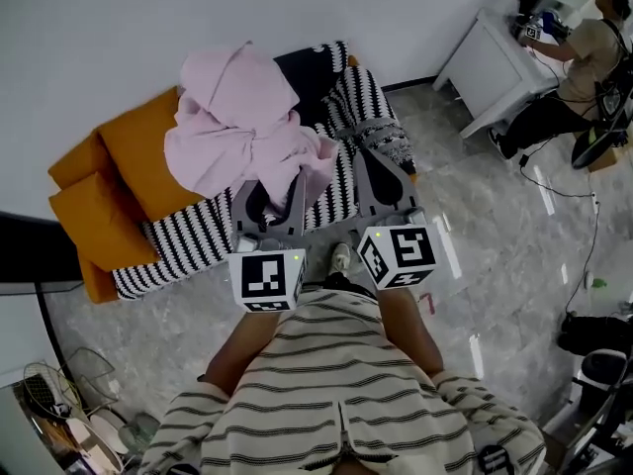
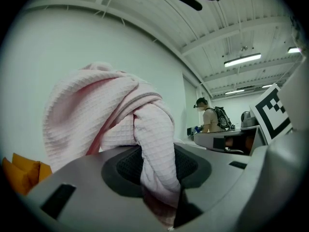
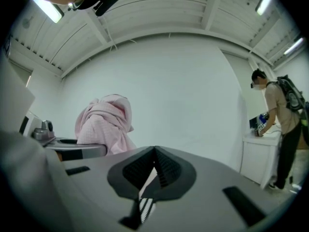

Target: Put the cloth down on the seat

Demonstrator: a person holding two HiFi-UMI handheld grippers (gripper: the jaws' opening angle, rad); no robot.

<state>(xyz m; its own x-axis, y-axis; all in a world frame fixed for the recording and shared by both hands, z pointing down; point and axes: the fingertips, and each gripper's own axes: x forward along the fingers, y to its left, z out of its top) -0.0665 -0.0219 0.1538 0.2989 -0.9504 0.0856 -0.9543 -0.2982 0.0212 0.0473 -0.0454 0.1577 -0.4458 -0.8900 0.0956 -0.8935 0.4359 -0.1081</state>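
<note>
Clamped hard, the left gripper (image 2: 157, 166) has its jaws closed on a thick fold of the pink cloth (image 1: 242, 127); its own view shows the waffle-weave fabric squeezed between the pads and billowing out beyond them. The rest of the cloth sits in a loose heap at about 11 o'clock from that gripper in the head view, over the middle of the seat (image 1: 188, 240). It covers part of the black-and-white striped cover and laps onto the orange cushions (image 1: 138, 146) at 9 o'clock. Whether the heap already rests on the seat or hangs just above it cannot be told from these views.

The right gripper (image 3: 154, 151) is at 3 o'clock of the left one. Its jaws meet at the tips with nothing pinched, and only striped fabric shows through the slit behind them.

The step in hand looks like the release itself. To do it well, the person should bring the left gripper down until the heap's weight lies on the striped cover, then part the jaws fully. The gripper should leave straight back toward 6 o'clock, so the ribbed pads do not drag the fold off the front edge. The right gripper is best kept clear.

Further out at 2 o'clock, another person (image 1: 584, 57) works at a white desk (image 1: 495, 57), well apart from the seat.
</note>
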